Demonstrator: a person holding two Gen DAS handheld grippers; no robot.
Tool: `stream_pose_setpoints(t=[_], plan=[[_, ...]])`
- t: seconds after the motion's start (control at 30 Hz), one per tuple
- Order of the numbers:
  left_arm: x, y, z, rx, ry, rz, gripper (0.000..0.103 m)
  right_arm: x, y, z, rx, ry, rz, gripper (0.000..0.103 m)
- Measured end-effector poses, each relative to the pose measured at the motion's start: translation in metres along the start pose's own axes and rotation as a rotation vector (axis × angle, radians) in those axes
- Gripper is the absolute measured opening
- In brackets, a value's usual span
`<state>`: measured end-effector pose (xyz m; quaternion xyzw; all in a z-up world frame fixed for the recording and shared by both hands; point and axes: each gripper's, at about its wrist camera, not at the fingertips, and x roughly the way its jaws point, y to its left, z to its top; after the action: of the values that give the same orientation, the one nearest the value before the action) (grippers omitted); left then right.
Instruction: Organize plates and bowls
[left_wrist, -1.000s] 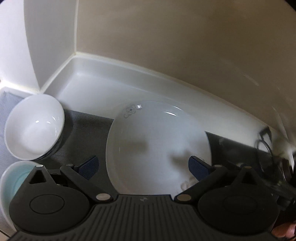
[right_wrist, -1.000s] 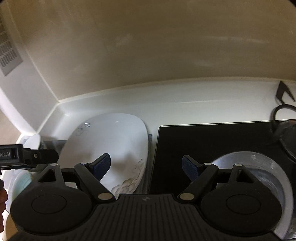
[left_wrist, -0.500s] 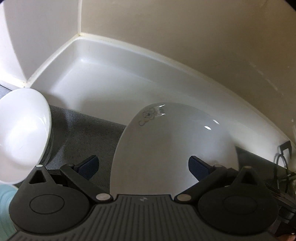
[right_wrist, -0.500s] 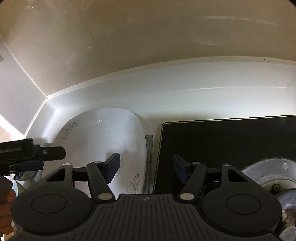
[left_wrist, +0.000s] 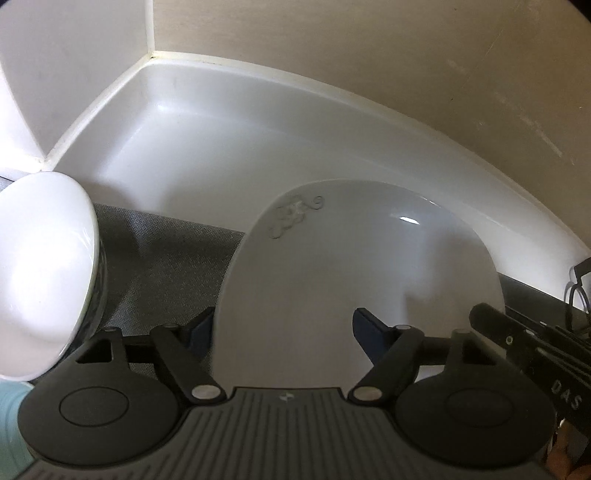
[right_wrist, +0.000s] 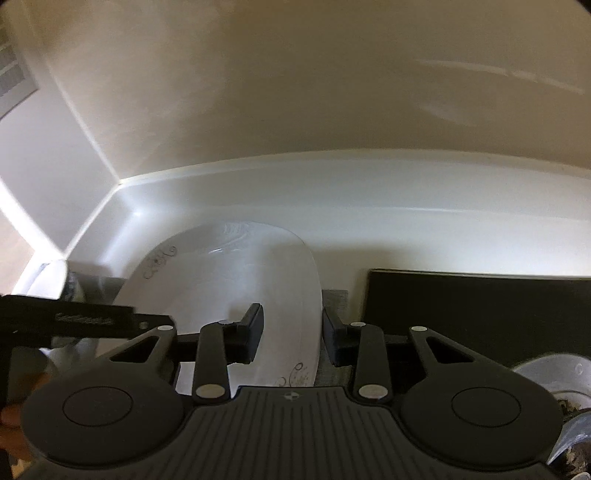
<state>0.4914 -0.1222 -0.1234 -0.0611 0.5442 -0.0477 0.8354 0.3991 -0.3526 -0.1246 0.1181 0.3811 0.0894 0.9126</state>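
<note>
A white plate with a small scroll pattern lies on a grey mat. My left gripper is open, its fingers straddling the plate's left edge. In the right wrist view the same plate has its right rim between the fingers of my right gripper, which has narrowed around the rim but still shows gaps. A white bowl sits at the left of the left wrist view, with a pale blue dish at the bottom left corner.
A white counter with a raised back edge meets beige walls in a corner. A black cooktop lies right of the plate, with a glass lid on it. The other gripper shows at the edge of each view.
Both grippers moved forward toward the plate. The right gripper's fingers closed in from wide open to a narrow gap around the plate's right rim. The left gripper stayed open.
</note>
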Motion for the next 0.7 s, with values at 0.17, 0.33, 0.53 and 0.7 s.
stream_pose_setpoints(t=[0.17, 0.33, 0.53, 0.7], plan=[[0.001, 0.005, 0.000, 0.013, -0.005, 0.007, 0.082, 0.005, -0.002, -0.002, 0.015, 0.034, 0.034, 0.037], [0.002, 0.005, 0.001, 0.027, 0.007, -0.014, 0.083, 0.011, -0.009, -0.007, 0.054, 0.043, 0.056, 0.037], [0.000, 0.009, 0.000, 0.032, 0.007, -0.035, 0.084, 0.018, -0.017, -0.022, 0.104, 0.052, 0.111, 0.031], [-0.006, 0.023, 0.000, -0.020, -0.009, 0.009, 0.047, 0.016, -0.028, -0.021, 0.178, 0.054, 0.112, 0.020]])
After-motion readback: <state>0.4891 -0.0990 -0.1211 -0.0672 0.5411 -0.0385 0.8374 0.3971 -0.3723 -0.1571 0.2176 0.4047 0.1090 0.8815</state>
